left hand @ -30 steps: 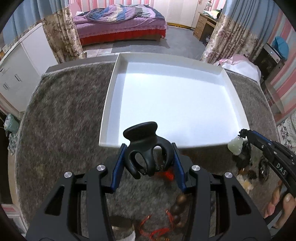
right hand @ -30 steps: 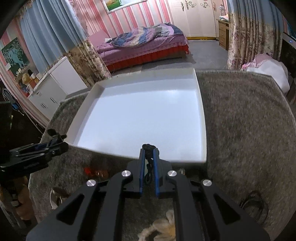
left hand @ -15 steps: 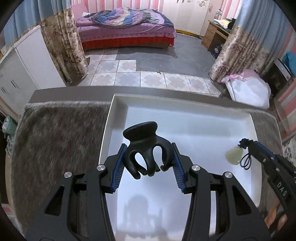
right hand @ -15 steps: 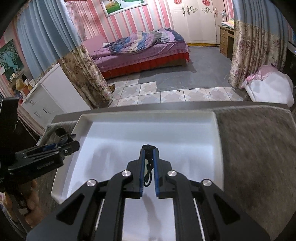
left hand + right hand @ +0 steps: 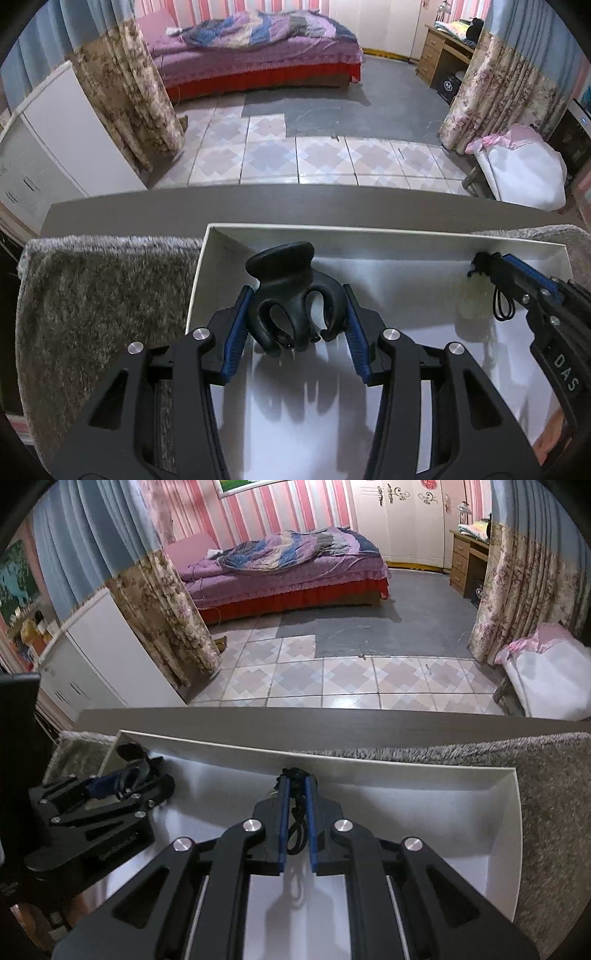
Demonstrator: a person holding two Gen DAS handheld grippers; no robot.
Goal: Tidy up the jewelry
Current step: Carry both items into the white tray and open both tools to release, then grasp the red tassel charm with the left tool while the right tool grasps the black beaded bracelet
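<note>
My left gripper is shut on a black hair claw clip, holding it just above the floor of the white tray near the tray's far left corner. In the right wrist view my right gripper is shut on a black cord, close to the tray's far wall. In the left wrist view a pale green pendant hangs from that cord under the right gripper, low over the tray floor. The clip also shows at the left of the right wrist view.
The tray lies on a shaggy grey rug that covers a table. The table's far edge runs just beyond the tray, with tiled floor below. A person's hand shows at the lower right.
Both grippers have moved forward from the tray's near edge to its far end and sunk lower. The clip and the corded pendant have stayed gripped. The loose jewelry on the rug has left view.
</note>
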